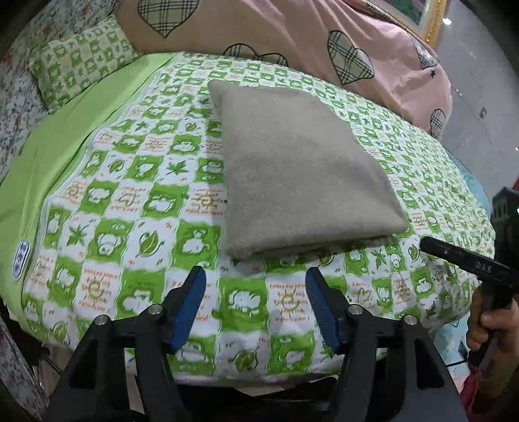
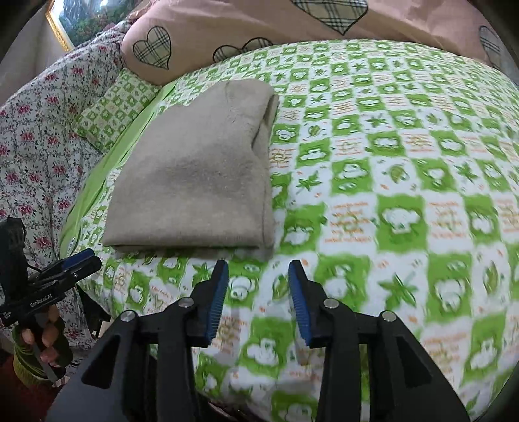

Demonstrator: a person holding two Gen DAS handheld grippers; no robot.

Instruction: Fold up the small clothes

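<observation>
A folded grey-beige garment (image 1: 298, 168) lies flat on the green-and-white checked bed cover (image 1: 136, 201). It also shows in the right wrist view (image 2: 194, 181), folded into a thick rectangle. My left gripper (image 1: 256, 276) is open and empty, just short of the garment's near edge. My right gripper (image 2: 258, 267) is open and empty, near the garment's near right corner. The right gripper shows at the right edge of the left wrist view (image 1: 467, 256). The left gripper shows at the left edge of the right wrist view (image 2: 81, 259), with its jaws apart.
A pink quilt with checked hearts (image 1: 324, 35) lies piled at the back of the bed. A small checked pillow (image 1: 81, 61) sits at the back left. A floral cloth (image 2: 42, 136) covers the left side. A framed picture (image 2: 78, 19) stands behind.
</observation>
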